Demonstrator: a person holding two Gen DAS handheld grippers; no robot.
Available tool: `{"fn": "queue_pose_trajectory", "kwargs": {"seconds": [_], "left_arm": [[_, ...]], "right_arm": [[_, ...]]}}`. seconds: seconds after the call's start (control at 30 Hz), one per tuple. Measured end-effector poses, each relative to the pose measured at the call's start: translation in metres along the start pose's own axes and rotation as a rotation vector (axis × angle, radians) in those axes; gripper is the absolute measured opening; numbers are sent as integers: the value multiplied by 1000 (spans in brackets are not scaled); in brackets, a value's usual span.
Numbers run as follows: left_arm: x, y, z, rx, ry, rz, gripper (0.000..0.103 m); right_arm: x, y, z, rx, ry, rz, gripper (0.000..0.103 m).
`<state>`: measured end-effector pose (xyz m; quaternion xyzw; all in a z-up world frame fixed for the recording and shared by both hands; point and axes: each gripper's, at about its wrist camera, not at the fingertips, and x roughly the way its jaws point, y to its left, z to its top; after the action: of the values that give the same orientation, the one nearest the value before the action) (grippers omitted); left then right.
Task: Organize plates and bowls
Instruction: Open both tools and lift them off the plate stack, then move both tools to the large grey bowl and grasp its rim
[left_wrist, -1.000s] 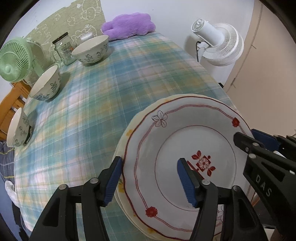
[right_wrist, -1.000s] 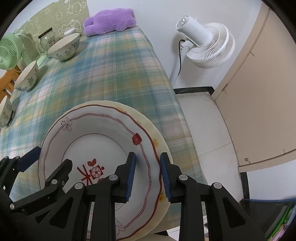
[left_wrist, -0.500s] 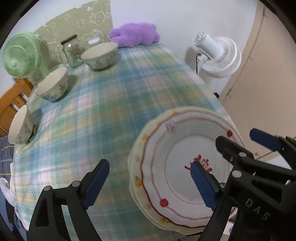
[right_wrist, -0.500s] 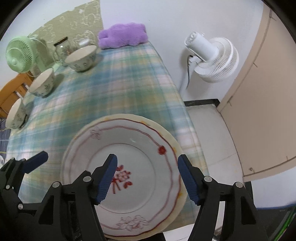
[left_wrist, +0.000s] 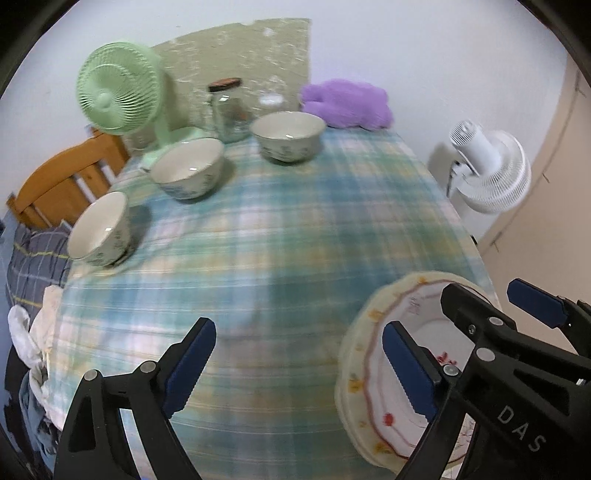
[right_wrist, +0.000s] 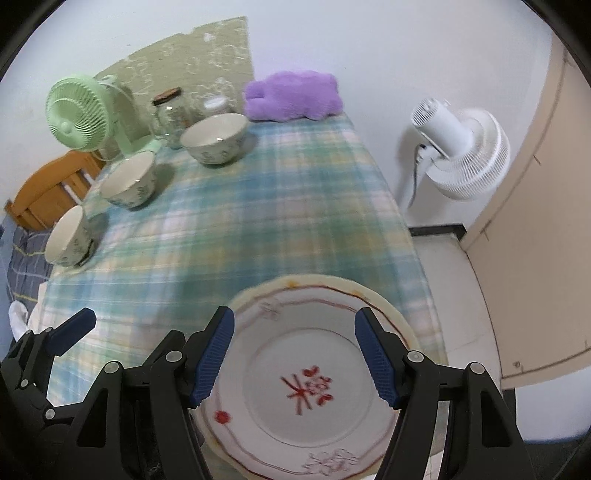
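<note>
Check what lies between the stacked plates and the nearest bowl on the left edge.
Only bare checked tablecloth lies between the plates and that bowl; nothing stands on that stretch. The right wrist view shows it best, and the left wrist view agrees.

Green fan (left_wrist: 118, 86) stood by a jar (left_wrist: 229, 109), purple plush (left_wrist: 347, 103) behind, white fan (right_wrist: 461, 147) off the plaid cloth (left_wrist: 277, 240).

Let go of plate stack (right_wrist: 306, 387); left tool (left_wrist: 299, 363) & right tool (right_wrist: 295, 354) both spread wide, lifted up & back.
</note>
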<state>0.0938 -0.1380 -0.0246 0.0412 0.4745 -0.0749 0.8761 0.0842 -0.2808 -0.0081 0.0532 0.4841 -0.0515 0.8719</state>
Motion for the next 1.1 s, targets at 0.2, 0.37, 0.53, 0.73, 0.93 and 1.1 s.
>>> {"fn": "queue_pose_trajectory", "kwargs": {"seconds": [0.2,0.37,0.53,0.73,0.93,1.1], "left_arm": [[-1,46,4,-50,-24,10,93],[1,94,10,-55,-29,7,93],[2,143,18,-46,-24,26,92],[6,193,28,-44,-35,34,92],[15,237,39,-65,-54,55,92],[27,269,50,-92,-61,48,92]], "right_arm": [[-1,42,11,-48,-33,34,71],[0,88,18,-55,-52,18,71],[3,136,26,-45,-56,32,71],[10,189,36,-16,-62,49,71],[19,236,48,-27,-93,31,71],[32,269,61,-20,-93,42,71]]}}
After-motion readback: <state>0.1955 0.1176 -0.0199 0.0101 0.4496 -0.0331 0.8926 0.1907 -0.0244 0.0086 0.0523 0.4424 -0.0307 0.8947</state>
